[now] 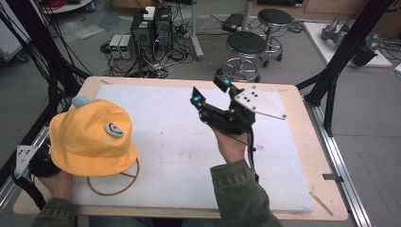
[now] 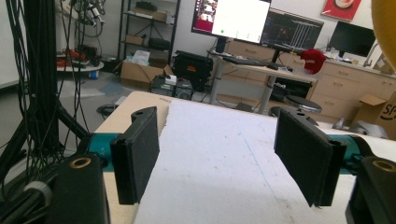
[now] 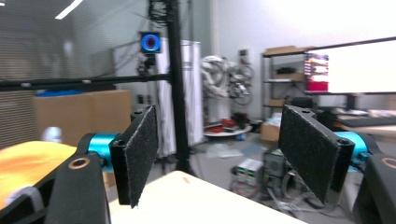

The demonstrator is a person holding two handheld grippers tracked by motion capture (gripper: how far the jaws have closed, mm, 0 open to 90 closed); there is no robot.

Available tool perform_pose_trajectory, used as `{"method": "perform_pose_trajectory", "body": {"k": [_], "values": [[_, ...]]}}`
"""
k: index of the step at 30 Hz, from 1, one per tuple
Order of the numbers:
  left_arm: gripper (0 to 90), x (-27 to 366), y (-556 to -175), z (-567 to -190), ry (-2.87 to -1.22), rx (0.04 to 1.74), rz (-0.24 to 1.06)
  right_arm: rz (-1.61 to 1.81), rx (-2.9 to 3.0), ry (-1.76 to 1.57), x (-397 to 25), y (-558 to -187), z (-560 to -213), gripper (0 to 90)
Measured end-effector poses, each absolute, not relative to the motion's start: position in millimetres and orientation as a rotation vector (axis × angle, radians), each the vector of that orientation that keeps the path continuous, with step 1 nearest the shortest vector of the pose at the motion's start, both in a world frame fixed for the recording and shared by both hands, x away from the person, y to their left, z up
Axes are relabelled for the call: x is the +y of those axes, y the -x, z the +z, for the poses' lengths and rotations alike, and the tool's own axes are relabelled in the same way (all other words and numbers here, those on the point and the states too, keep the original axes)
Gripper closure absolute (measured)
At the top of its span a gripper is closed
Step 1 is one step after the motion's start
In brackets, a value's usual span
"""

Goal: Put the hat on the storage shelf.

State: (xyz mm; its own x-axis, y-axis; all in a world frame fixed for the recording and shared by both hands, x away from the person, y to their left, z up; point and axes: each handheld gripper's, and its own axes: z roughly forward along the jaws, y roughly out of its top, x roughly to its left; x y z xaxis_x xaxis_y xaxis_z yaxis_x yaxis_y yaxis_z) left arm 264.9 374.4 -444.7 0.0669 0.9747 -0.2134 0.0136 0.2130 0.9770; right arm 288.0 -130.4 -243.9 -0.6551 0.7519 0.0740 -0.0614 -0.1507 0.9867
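Your right gripper (image 1: 211,91) has its fingers (image 3: 136,154) spread wide with nothing between them, lifted off the worktop (image 1: 302,156) and pointing toward its far edge. Your right hand (image 1: 231,145) holds it above the middle of the white board (image 1: 179,142), with bare board on every side of it.

Your left gripper (image 2: 224,163) also has its fingers (image 2: 137,156) released and wide apart, empty, with open white board running ahead between them. In the high view that gripper sits at the near left corner of the worktop, mostly hidden under the yellow hat (image 1: 92,137); only its grey plate (image 1: 23,156) and your left hand (image 1: 59,182) show beside the brim.

The yellow hat rests on the left part of the board, its brim close to the worktop's left edge, and a tan cord loop (image 1: 116,182) lies just under its near side. It is well apart from your right gripper.

The left gripper view adds what the high view lacks: a strip of bare wood along the board's left margin and a sliver of yellow at the top right corner. The right gripper view shows the hat as a blurred orange-yellow patch (image 3: 32,161) at lower left, and the worktop's far corner (image 3: 187,186) between the fingers. Beyond the far edge, the high view shows two stools (image 1: 246,47) and a tangle of boxes and cables (image 1: 151,38) on the floor.
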Motion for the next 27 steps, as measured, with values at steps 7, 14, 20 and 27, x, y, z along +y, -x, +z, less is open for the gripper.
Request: {"method": "perform_pose_trajectory", "body": {"k": [7,14,20,27], "values": [[31.1,373.7,-265.6,-445.0,-1.083,1.261,0.992,1.766,1.502,-0.884,-172.9,-287.3,-250.5,28.0],[31.1,373.7,-265.5,-445.2,-1.081,1.263,0.99,1.699,1.444,-0.992,-213.1,-287.6,-268.1,28.0],[31.1,373.1,-265.5,-445.2,-1.087,1.261,0.99,1.621,1.435,-1.072,-240.5,-292.8,-284.1,27.6],[31.1,372.5,-265.4,-445.3,-1.09,1.262,0.989,1.566,1.379,-1.201,-264.6,-291.3,-309.3,21.9]]}}
